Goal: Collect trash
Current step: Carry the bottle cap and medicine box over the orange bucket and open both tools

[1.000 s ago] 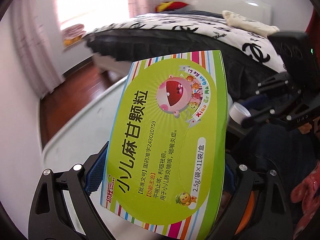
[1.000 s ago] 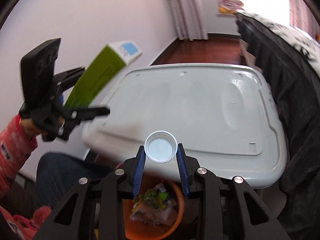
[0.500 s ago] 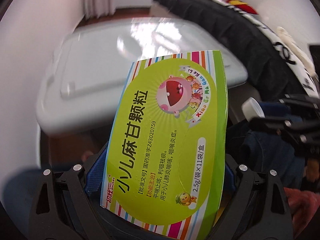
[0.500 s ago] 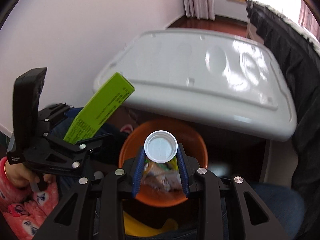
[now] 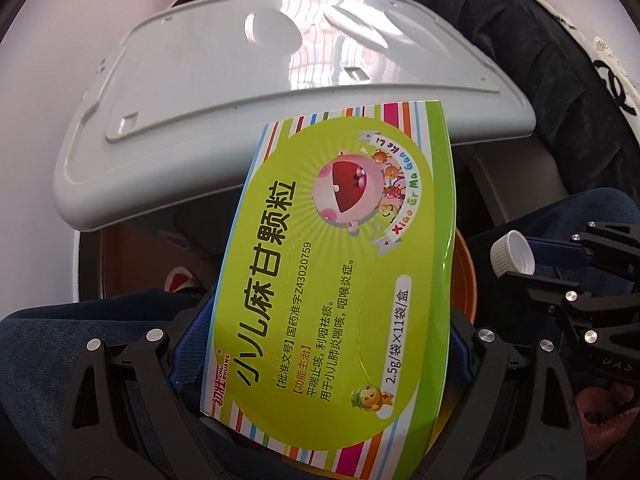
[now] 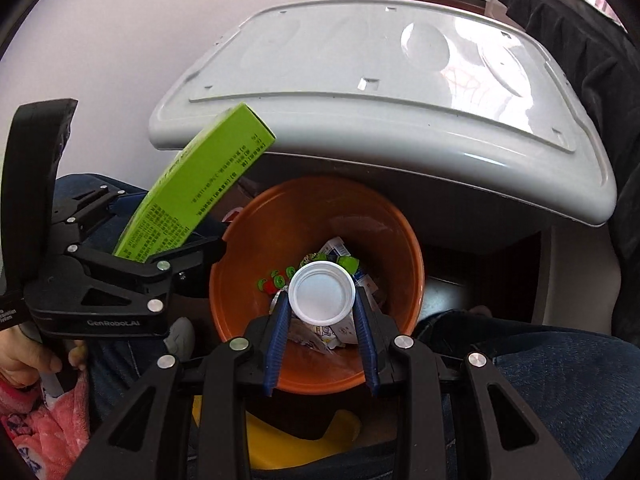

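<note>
I'm holding the white cap [image 6: 322, 293] pinched in my right gripper [image 6: 322, 312] directly over the orange bin [image 6: 248, 240], wrappers already lying inside. My left gripper [image 5: 320, 344] is clamping the green medicine box [image 5: 340, 264] just beside the bin's rim; both drops are pending.

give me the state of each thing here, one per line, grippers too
left gripper: shut on the medicine box
medicine box: held tilted, above the bin's left rim
right gripper: shut on the bottle cap
bottle cap: held open side up, over the bin
orange bin: open, wrappers at the bottom
grey table: top bare
</note>
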{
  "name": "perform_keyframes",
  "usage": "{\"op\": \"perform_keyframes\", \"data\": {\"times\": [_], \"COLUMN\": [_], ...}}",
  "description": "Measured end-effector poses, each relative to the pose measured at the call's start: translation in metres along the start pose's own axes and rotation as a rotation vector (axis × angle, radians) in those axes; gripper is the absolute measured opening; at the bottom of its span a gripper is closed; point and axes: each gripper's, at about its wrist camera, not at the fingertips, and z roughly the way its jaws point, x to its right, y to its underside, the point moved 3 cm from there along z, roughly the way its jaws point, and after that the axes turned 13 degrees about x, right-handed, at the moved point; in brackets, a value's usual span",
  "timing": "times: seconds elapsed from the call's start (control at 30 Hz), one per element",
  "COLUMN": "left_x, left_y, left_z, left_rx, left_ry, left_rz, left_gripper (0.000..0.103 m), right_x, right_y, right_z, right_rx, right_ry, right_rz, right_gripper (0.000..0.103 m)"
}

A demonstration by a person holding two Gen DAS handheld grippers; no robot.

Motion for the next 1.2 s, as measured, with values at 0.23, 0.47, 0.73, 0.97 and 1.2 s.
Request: {"op": "perform_keyframes", "data": {"times": [0.23,0.47,0.73,0.97,1.2], "left_x": [0.006,0.006,0.018,0.009,0.002], "left_y": [0.003,0.005,-0.004,-0.005,-0.014], "left_z": [0.025,0.045,0.055,0.044,0.019], "left_rx": [-0.070,-0.157,-0.167,-0.127,-0.029], "left_ry": [-0.024,-0.091,-0.104,-0.108,-0.159], "left_rz": [-0.006,-0.009,-0.014,-0.042,-0.050], "left_gripper": [0.089,0.091,0.094,0.094,0.094], "right_x": [0.006,0.015,0.024,0.031,0.030], "right_y": [-0.001,-0.003,-0.010,-0.010,-0.018], "right_z": [0.011,0.016,0.012,0.008,-0.003], "right_rx": [-0.020,-0.014,0.019,0.031,0.076], "right_ry": [0.021,0.041,0.065,0.071,0.083], "right_rz": [0.025,0.069,0.098,0.125,0.124], "right_gripper": [0.032,0.062,0.077,0.077,0.084]}}
